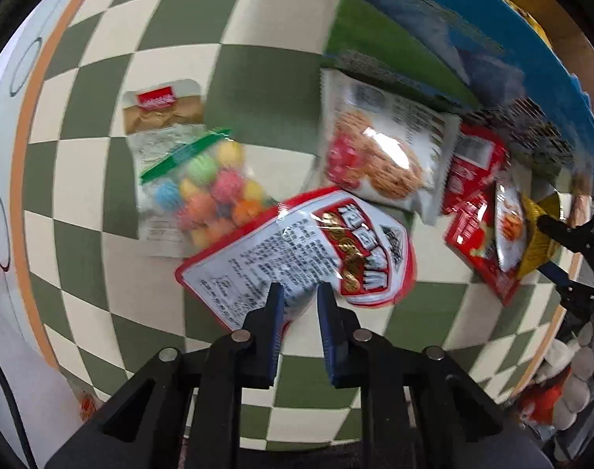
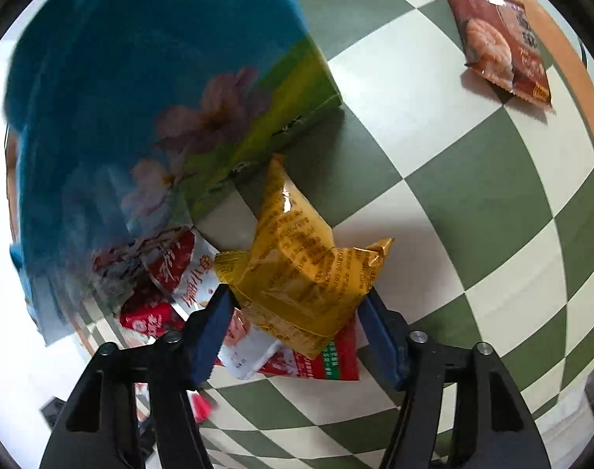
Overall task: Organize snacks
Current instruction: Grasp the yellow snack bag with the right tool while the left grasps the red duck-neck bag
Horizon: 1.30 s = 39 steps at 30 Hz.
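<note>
Left wrist view: the left gripper (image 1: 300, 293), at six o'clock, is clamped on the red-and-white packet (image 1: 297, 250). The right gripper (image 2: 297, 305) squeezes the yellow packet (image 2: 300, 269) on the checkered table (image 2: 472, 195).

Crumpled yellow packet (image 2: 297, 273); red-edged white pouch (image 1: 297, 250)

Two close, downward wrist views

Blue box (image 2: 113, 78) blurred, cut off at top; pkt text illegible.
</note>
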Motion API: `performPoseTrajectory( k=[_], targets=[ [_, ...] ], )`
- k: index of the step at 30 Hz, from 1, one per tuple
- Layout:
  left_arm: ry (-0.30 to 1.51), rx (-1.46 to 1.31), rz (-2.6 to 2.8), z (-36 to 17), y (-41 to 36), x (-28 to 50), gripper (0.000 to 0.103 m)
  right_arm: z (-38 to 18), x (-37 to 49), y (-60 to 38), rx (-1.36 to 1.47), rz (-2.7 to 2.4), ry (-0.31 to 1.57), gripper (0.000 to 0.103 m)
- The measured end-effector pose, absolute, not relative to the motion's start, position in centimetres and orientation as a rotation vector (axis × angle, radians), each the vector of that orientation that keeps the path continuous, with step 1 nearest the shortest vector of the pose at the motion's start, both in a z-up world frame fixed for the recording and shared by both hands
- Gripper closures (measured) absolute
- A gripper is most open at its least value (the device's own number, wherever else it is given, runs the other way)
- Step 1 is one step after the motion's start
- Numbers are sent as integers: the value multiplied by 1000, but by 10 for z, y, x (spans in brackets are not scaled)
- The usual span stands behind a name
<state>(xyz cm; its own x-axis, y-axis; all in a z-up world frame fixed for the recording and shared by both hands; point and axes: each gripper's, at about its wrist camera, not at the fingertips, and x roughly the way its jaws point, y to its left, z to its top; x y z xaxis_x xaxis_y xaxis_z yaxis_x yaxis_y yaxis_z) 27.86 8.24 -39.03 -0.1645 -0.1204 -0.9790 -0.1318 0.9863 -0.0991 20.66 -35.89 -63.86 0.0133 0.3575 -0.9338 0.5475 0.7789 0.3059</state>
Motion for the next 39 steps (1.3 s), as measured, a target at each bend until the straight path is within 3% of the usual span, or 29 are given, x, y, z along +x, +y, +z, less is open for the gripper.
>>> performPoseTrajectory(
  k=[3,6,8,14,15,17,20,25,27,29,39],
  targets=[
    [1717,-142,0,-384,75,275,91,-638,202,-362,727,-159,1604,41],
    [1643,-37,-101,-366,58,266,85,-638,198,-363,723,-124,1626,41],
    [1599,127,-131,-362,46,259,66,-637,200,-360,707,-83,1637,41],
    [1603,330,-247,-376,17,257,60,-624,197,-340,549,-13,1648,41],
    [1612,347,-269,-379,12,259,57,-622,197,-337,536,-4,1647,41],
    [1641,378,-317,-389,5,266,39,-616,192,-328,519,14,1646,41],
    [1672,437,-323,-404,-7,276,27,-612,185,-322,501,27,1649,41],
    [1712,375,-305,-412,-8,289,29,-611,182,-326,489,33,1648,41],
    [1715,335,-290,-412,-5,294,47,-610,180,-317,482,37,1643,41],
    [1729,270,-277,-415,5,296,51,-609,176,-315,481,42,1640,41],
    [1669,144,-225,-389,20,255,54,-600,152,-297,459,86,1627,44]
  ],
)
